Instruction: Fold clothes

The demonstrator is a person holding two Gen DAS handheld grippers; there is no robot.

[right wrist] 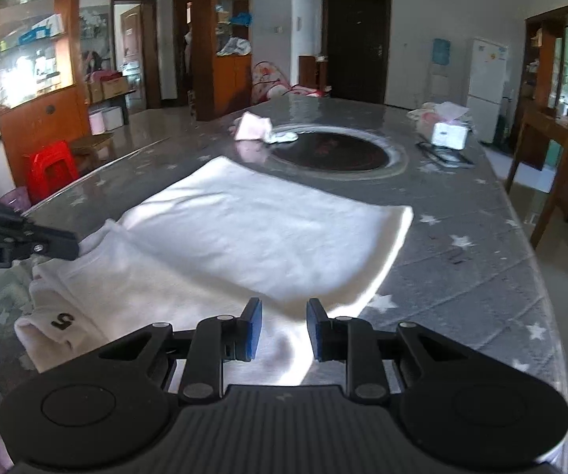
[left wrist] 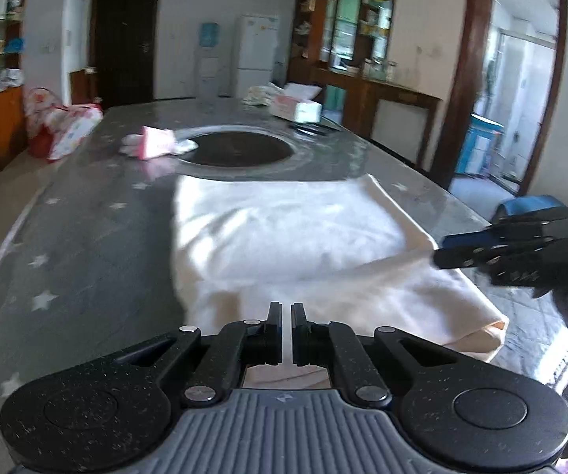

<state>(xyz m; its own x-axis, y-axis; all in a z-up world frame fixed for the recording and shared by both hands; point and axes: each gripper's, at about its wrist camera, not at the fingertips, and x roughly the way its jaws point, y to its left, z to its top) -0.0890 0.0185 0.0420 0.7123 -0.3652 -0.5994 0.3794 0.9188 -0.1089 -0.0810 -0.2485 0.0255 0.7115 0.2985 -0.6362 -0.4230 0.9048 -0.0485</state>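
Observation:
A white garment lies on the grey star-patterned table, its far part folded back over the near part. A black "5" marks the near left corner. My left gripper hovers low over the near layer with its fingers almost together, and only a thin slit shows; in the right wrist view the left gripper tip touches the garment's left edge. My right gripper stands open over the near right part. From the left wrist view the right gripper sits at the fold's right corner.
A dark round inset lies in the table beyond the garment, with a small pink cloth at its edge. A tissue box stands further back. A red stool is off the table's left side.

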